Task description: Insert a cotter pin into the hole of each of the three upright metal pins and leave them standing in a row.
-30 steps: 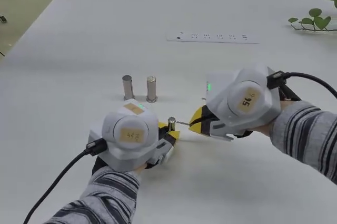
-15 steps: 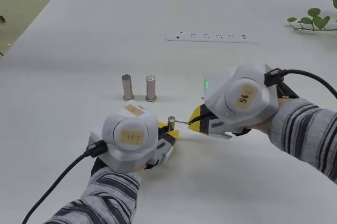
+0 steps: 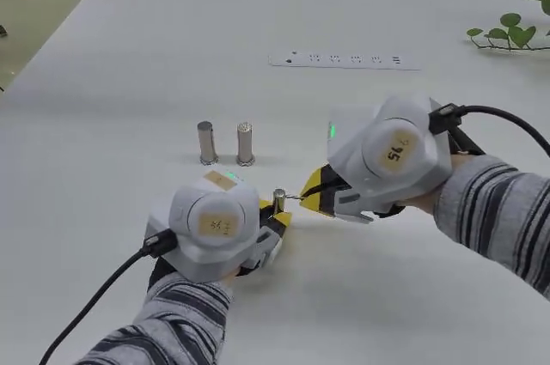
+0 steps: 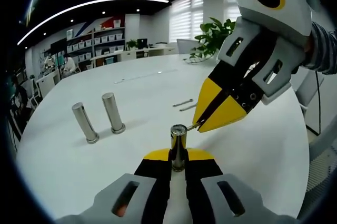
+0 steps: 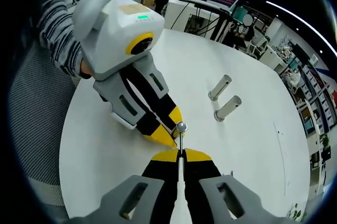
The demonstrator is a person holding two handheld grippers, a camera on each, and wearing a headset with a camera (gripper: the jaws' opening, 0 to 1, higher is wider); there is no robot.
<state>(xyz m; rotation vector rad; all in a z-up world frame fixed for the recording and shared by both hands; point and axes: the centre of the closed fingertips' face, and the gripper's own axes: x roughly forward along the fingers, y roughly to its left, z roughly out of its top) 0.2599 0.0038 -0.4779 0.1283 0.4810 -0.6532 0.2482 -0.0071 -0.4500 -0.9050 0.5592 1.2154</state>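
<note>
My left gripper point(image 3: 277, 217) is shut low on a short metal pin point(image 3: 278, 201), holding it upright on the white table point(image 3: 129, 82). In the left gripper view the pin point(image 4: 178, 140) rises between the yellow jaws point(image 4: 178, 155). My right gripper point(image 3: 309, 193) comes in from the right, shut on a thin cotter pin point(image 3: 294, 197) whose tip meets the pin's head. From the right gripper view the cotter pin point(image 5: 180, 145) runs straight from my jaws point(image 5: 180, 153) to the pin top point(image 5: 181, 127). Two more metal pins point(image 3: 206, 142) point(image 3: 245, 143) stand side by side farther back.
A white power strip point(image 3: 344, 60) lies across the far middle of the table. Green plant leaves point(image 3: 507, 32) reach in at the far right. Two spare cotter pins point(image 4: 182, 103) lie on the table beyond the right gripper. Black cables trail from both grippers.
My right gripper has shifted a little to the left, bringing the cotter pin's tip up to the held pin's head. The left gripper and the two standing pins have stayed put.
</note>
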